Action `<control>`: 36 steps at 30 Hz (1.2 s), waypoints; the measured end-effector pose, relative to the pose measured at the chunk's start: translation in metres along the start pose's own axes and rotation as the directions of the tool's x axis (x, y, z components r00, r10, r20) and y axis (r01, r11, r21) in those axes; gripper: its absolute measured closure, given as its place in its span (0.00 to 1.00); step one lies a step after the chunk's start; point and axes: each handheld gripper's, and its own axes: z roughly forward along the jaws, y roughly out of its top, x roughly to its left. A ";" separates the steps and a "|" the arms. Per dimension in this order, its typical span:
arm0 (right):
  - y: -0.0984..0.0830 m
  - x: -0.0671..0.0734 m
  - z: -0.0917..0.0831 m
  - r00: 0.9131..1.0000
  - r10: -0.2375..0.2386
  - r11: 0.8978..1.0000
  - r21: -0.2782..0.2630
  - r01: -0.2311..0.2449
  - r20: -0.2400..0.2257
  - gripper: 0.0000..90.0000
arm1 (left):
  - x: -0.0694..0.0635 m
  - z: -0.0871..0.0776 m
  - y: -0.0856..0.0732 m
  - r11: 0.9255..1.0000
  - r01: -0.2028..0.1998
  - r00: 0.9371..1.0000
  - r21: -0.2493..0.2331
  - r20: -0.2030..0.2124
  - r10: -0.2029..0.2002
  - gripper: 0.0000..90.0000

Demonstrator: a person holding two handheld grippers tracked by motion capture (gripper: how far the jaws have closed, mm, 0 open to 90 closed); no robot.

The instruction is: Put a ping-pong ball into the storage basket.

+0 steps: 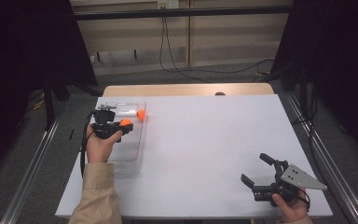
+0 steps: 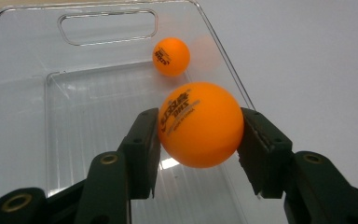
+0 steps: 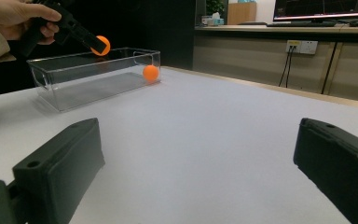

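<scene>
left gripper [image 2: 198, 140]: clenched on an orange ball [image 2: 200, 123], pinned between both pads, held above the clear plastic box [image 2: 23, 93] | second orange ball [image 2: 170, 56]: lies inside the box, just beyond the held one | right gripper [image 1: 257, 171]: jaws spread wide, nothing between them, over the white table [image 1: 205, 140], well apart from the box

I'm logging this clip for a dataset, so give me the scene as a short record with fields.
surface: white table
container: clear plastic bin, at the table's left
held ball: orange ball clamped in the left gripper, above the bin
second ball: orange ball lying inside the bin near its far end
right gripper: jaws open, holding nothing, near the table's right front corner
</scene>
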 end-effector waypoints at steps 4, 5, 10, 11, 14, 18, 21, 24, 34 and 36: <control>0.000 0.000 0.000 1.000 -0.002 1.000 -0.001 0.002 0.000 0.01 | 0.002 0.001 -0.001 1.000 0.007 1.000 0.004 -0.005 -0.007 0.56; 0.000 0.000 0.000 1.000 -0.001 1.000 -0.001 0.001 0.000 0.01 | 0.002 0.001 -0.001 1.000 0.005 1.000 0.003 -0.007 -0.005 0.57; 0.000 0.000 0.000 1.000 0.000 1.000 -0.002 0.000 -0.001 0.01 | 0.003 0.003 -0.002 1.000 0.005 1.000 0.009 -0.014 -0.005 0.57; 0.000 0.000 0.000 1.000 -0.001 1.000 -0.002 0.001 -0.001 0.01 | 0.003 0.003 -0.002 1.000 0.007 1.000 0.009 -0.016 -0.007 0.56; 0.000 0.000 0.000 1.000 -0.001 1.000 -0.002 0.001 -0.001 0.01 | 0.003 0.004 -0.003 1.000 0.006 1.000 0.013 -0.017 -0.006 0.56; 0.000 0.000 0.000 1.000 -0.003 1.000 -0.002 0.003 0.000 0.01 | 0.004 0.005 -0.003 1.000 0.009 1.000 0.018 -0.023 -0.008 0.56; 0.000 0.000 0.000 1.000 -0.003 1.000 -0.002 0.003 -0.001 0.01 | 0.004 0.006 -0.004 1.000 0.016 1.000 0.017 -0.023 -0.015 0.56; 0.000 0.000 0.000 1.000 -0.002 1.000 -0.002 0.002 -0.001 0.01 | 0.005 0.007 -0.004 1.000 0.019 1.000 0.020 -0.025 -0.019 0.56; 0.000 0.000 0.000 1.000 -0.001 1.000 -0.002 0.001 -0.002 0.01 | 0.007 0.008 -0.006 0.999 0.026 0.999 0.027 -0.036 -0.025 0.56; 0.000 0.000 0.000 1.000 -0.002 1.000 -0.002 0.002 -0.001 0.01 | 0.008 0.009 -0.006 0.999 0.025 0.999 0.028 -0.037 -0.024 0.56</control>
